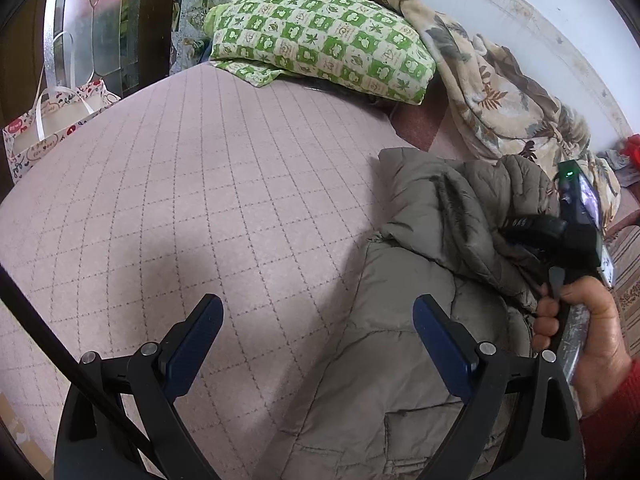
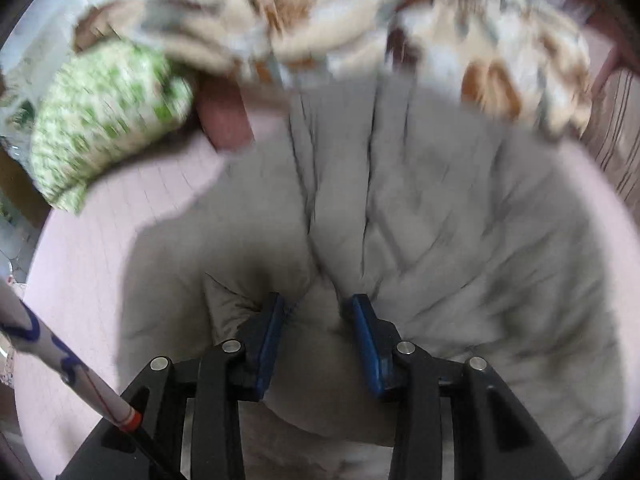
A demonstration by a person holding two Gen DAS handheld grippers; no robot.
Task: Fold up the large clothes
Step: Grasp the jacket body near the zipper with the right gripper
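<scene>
The left gripper (image 1: 318, 320) hovers with jaws spread wide and empty over the pink quilted bed (image 1: 180, 200), the grey padded coat (image 1: 420, 280) at its right; ahead lie a green checked pillow (image 1: 320, 36) and floral blanket (image 1: 500, 100). The right gripper (image 2: 318, 320) pinches a fold of coat; that view is blurred.

Legible text: gift bag (image 1: 48, 128) at left edge of left wrist view carried small printed lettering, appeared to read "a gift for you"; remaining marks on it too small to read. Right wrist view was motion-blurred, nothing readable
</scene>
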